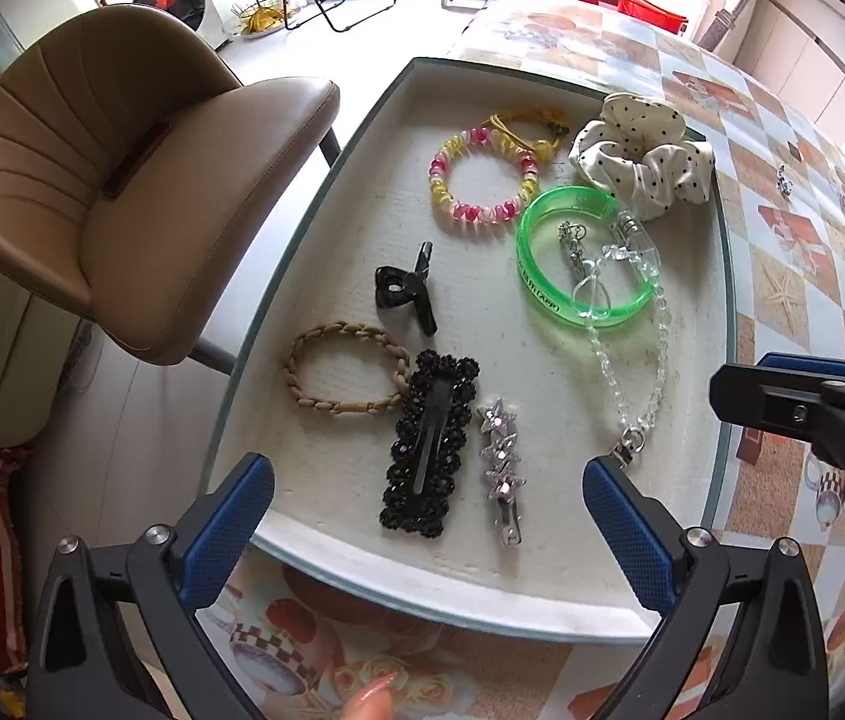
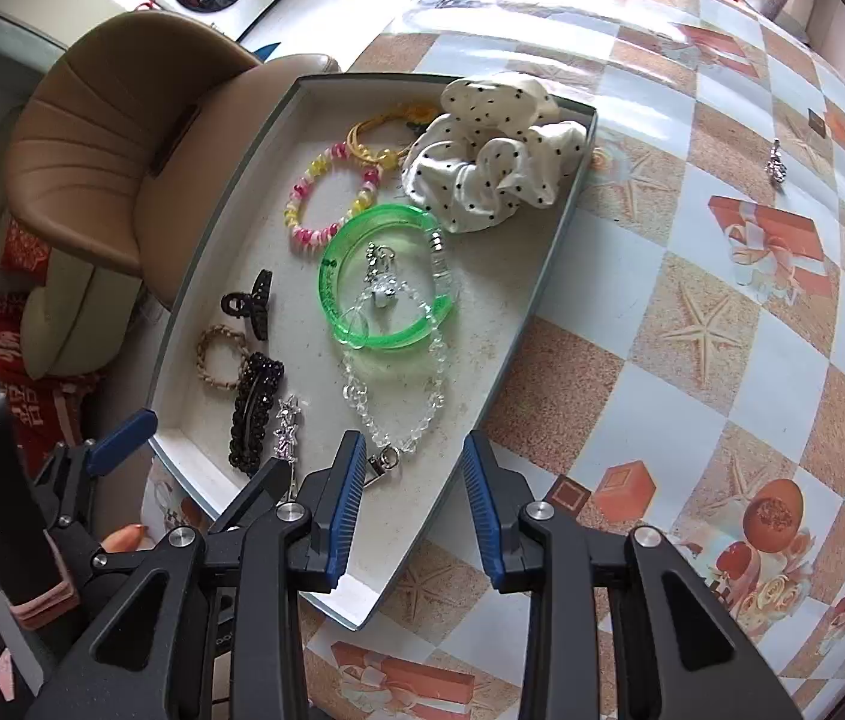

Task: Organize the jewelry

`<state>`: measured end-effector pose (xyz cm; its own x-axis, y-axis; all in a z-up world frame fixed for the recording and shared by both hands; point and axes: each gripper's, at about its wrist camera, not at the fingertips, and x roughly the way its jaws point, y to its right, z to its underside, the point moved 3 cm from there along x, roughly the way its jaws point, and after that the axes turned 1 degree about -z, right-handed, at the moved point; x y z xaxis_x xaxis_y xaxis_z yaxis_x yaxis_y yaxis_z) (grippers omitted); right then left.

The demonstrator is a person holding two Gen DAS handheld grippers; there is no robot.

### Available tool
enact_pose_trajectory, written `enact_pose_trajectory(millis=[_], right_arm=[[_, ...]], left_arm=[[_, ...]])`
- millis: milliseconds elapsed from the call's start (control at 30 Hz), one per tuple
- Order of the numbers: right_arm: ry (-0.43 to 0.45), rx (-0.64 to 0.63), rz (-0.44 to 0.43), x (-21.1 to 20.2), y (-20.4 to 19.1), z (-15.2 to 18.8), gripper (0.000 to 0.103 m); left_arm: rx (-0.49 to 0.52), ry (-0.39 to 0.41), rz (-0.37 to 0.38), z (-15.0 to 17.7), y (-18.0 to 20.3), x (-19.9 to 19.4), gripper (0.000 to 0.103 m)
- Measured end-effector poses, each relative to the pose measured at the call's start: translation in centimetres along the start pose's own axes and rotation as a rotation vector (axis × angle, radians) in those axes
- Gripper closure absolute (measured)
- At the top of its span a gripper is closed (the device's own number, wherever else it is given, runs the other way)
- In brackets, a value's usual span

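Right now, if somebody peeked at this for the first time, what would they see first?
Probably the bright green bangle in the middle of the tray, with a clear bead chain lying across it. Next, the puffy white dotted scrunchie in the tray's far corner and the pink and yellow bead bracelet beside it. Both grippers, left and right, hang open at the near end, holding nothing.
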<state>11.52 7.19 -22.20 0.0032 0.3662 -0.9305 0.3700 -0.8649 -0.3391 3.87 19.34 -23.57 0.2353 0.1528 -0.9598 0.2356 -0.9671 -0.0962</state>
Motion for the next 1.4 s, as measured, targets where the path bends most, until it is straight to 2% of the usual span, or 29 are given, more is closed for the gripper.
enact_pose_trajectory(millis=[133, 267, 333, 400, 600, 800, 1100, 1233, 1400], right_arm=[[-0.002, -0.014, 0.022, 0.0, -0.4, 0.3, 0.052], [0.004, -0.026, 0.040, -0.2, -0.7, 0.6, 0.038], [-0.001, -0.028, 0.043, -0.3, -0.9, 0.8, 0.038], [-0.008, -0.032, 0.052, -0.3, -1.0, 1.0, 0.026], [-0.031, -0.042, 0.086, -0.7, -1.7, 1.9, 0.017], [-0.003, -0.026, 0.105, -2.8, -2.6, 2.7, 0.015], [0.102, -0.033, 0.159, -7.5, -4.9, 2.6, 0.015], [0.123, -0.054, 0.195, -9.9, -6.0, 2.7, 0.015], [0.144, -0.080, 0.190, -12.6, -6.8, 3.2, 0.014]], left_arm=[[-0.011, -0.017, -0.009, 0.4, -0.7, -0.4, 0.000], [-0.026, -0.033, -0.019, 0.9, -1.5, -1.0, 0.000], [-0.024, -0.039, -0.031, 1.2, -1.7, -1.3, 0.000], [-0.022, -0.046, -0.034, 1.5, -2.0, -1.7, 0.000], [-0.036, -0.069, -0.020, 2.5, -3.1, -3.0, 0.000], [-0.029, -0.055, -0.003, 2.9, -3.8, -5.6, 0.000], [-0.035, 0.009, 0.020, 2.2, -4.7, -10.4, 0.000], [-0.062, 0.027, 0.013, 2.0, -5.4, -12.6, 0.000], [-0.092, 0.056, -0.006, 2.2, -5.8, -15.1, 0.000]])
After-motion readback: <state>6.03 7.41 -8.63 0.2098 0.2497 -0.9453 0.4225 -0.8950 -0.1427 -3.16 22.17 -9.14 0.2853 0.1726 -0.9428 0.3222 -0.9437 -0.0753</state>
